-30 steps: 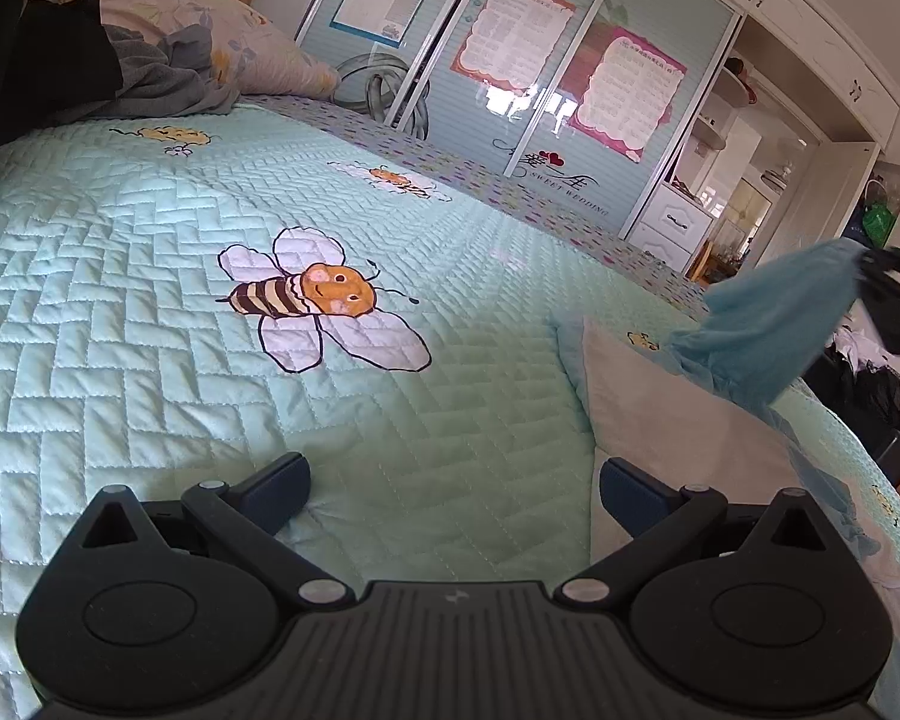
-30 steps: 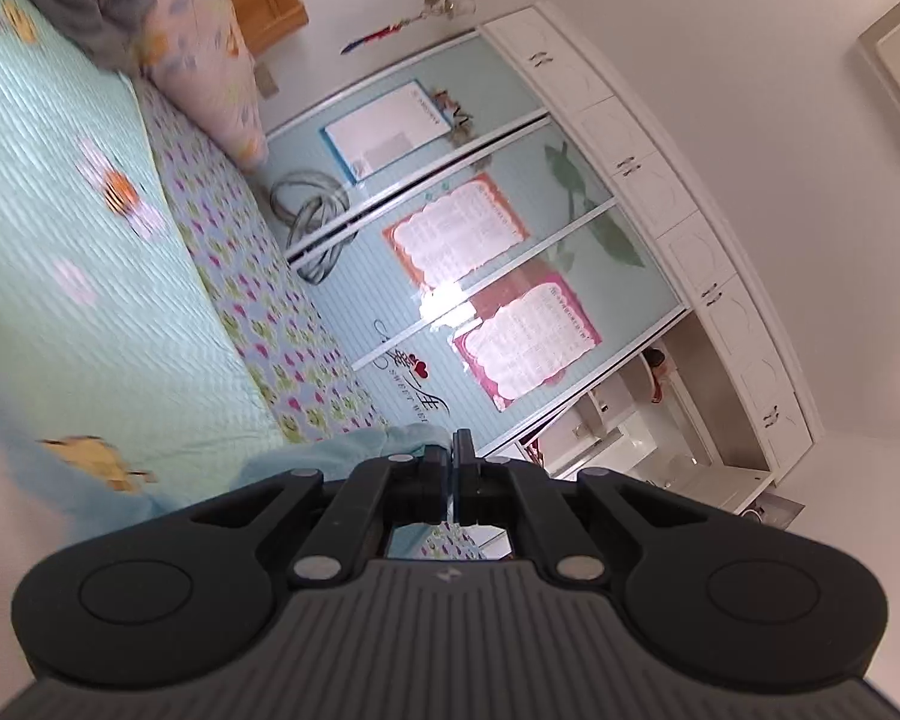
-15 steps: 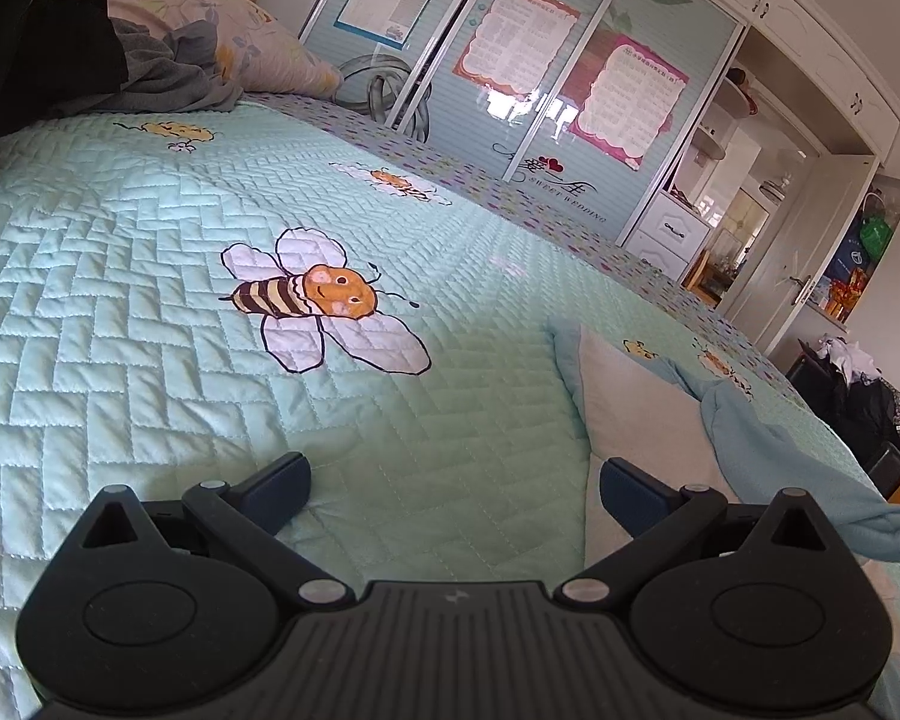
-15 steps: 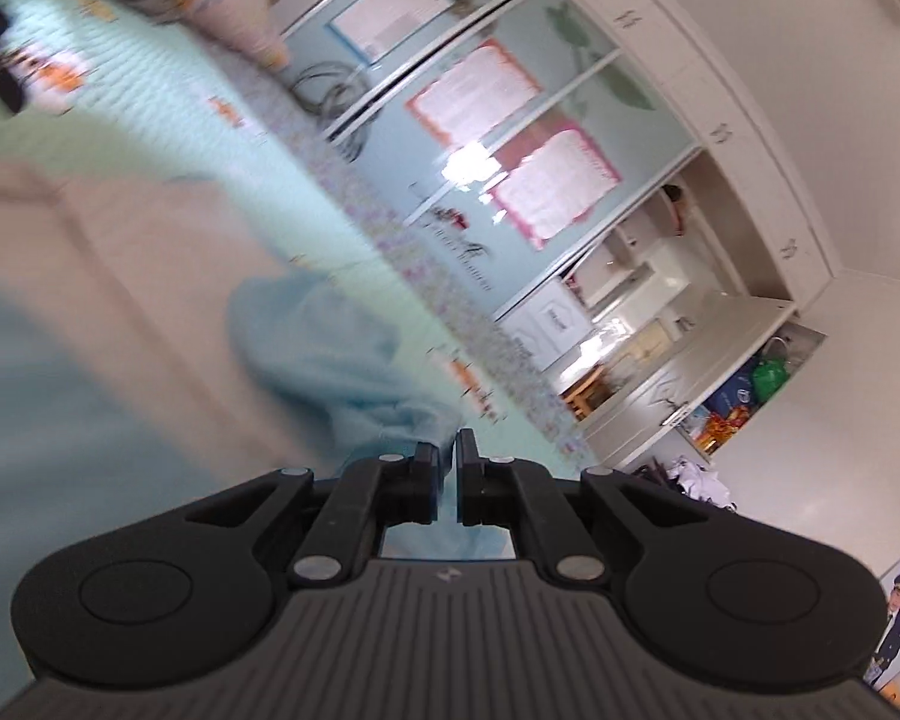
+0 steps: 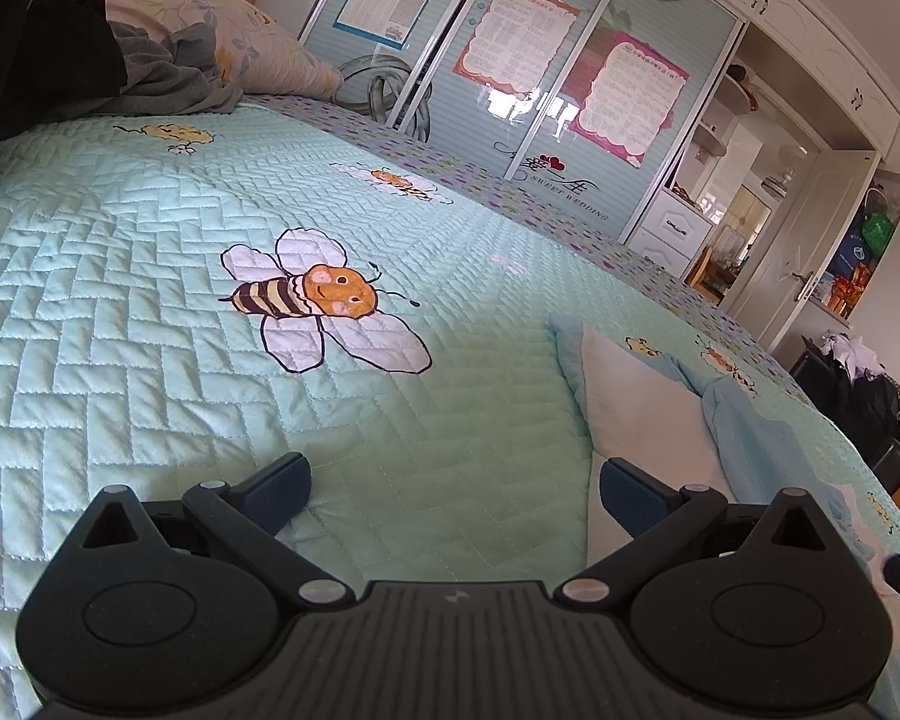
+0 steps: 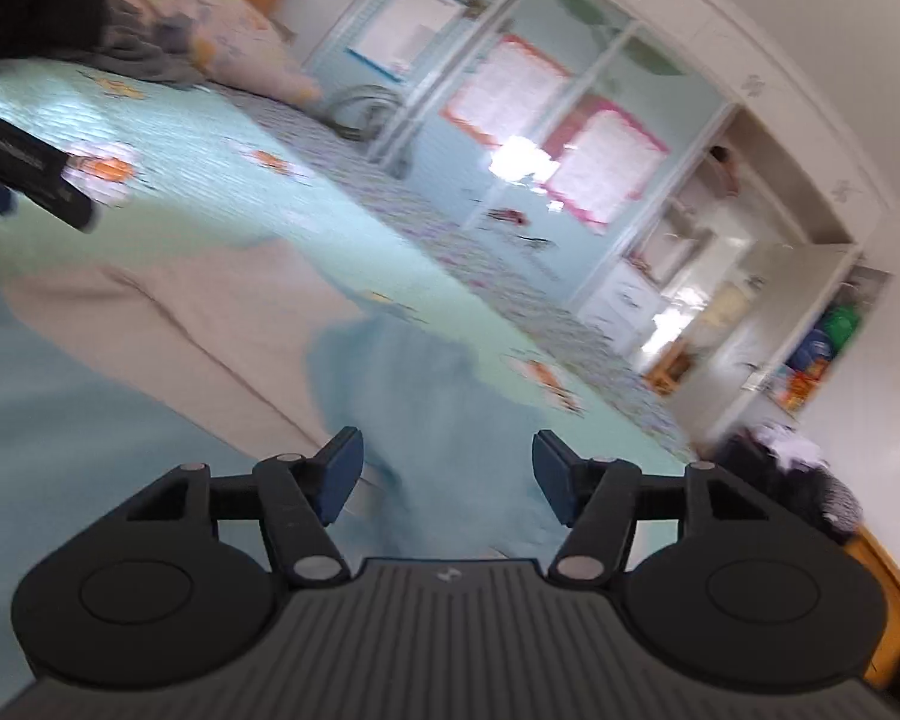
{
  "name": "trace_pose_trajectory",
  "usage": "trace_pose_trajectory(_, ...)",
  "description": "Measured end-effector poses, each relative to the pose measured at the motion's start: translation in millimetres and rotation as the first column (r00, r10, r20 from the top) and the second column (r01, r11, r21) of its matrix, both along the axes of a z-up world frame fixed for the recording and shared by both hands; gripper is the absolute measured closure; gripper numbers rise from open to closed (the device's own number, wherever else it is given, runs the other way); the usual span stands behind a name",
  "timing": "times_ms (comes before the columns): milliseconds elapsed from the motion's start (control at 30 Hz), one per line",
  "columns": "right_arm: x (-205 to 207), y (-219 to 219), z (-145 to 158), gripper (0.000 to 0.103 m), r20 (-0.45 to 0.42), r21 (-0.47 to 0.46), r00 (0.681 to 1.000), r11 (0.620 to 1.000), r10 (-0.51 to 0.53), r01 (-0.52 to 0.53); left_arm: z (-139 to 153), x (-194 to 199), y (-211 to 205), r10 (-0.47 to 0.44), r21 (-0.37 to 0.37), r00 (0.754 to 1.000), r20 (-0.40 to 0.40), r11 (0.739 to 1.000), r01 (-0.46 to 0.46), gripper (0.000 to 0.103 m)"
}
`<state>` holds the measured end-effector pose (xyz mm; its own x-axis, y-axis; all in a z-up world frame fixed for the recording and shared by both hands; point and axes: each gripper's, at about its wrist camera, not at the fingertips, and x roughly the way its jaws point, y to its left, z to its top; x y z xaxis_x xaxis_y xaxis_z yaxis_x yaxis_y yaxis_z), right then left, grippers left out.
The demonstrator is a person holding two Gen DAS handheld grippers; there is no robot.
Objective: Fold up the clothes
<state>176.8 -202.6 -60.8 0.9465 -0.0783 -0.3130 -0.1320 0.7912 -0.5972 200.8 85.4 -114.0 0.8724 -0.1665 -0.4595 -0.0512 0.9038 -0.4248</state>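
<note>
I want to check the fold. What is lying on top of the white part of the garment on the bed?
A light blue sleeve lies folded over the right side of the white panel. Whatever is under that sleeve is covered. The rest of the panel is bare.

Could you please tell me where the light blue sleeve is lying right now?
The light blue sleeve lies folded over the cream garment panel, right of the bee print.

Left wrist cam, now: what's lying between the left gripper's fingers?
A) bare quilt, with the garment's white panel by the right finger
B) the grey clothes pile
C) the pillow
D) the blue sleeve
A: the left gripper stands open over bare quilt; the garment has its white panel edge at the right finger, nothing pinched.
</note>
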Motion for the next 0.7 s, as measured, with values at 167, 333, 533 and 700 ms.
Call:
trace_pose_trajectory(167, 40, 35, -6, 0.043, -0.064, -0.031, 0.997, 0.999, 0.037, -0.039, 0, 0, -1, 0.0, 0.002, 1.0, -0.002, 1.0, 0.0, 0.001)
trace_pose_trajectory(333, 77, 56, -19, 0.057, -0.158, -0.063, 0.987, 0.997, 0.038, -0.049, 0, 0, -3, 0.001, 0.003, 1.0, 0.0, 1.0, -0.001, 0.001)
trace_pose_trajectory(533, 105, 59, -33, 0.066, -0.23, -0.08, 0.973, 0.997, 0.003, -0.022, 0, 1, -3, 0.001, 0.005, 1.0, -0.002, 1.0, -0.001, 0.001)
trace_pose_trajectory(700, 110, 57, -42, 0.073, -0.252, -0.099, 0.968, 0.995, 0.0, -0.026, 0, 1, -3, 0.001, 0.005, 1.0, -0.002, 1.0, -0.001, 0.001)
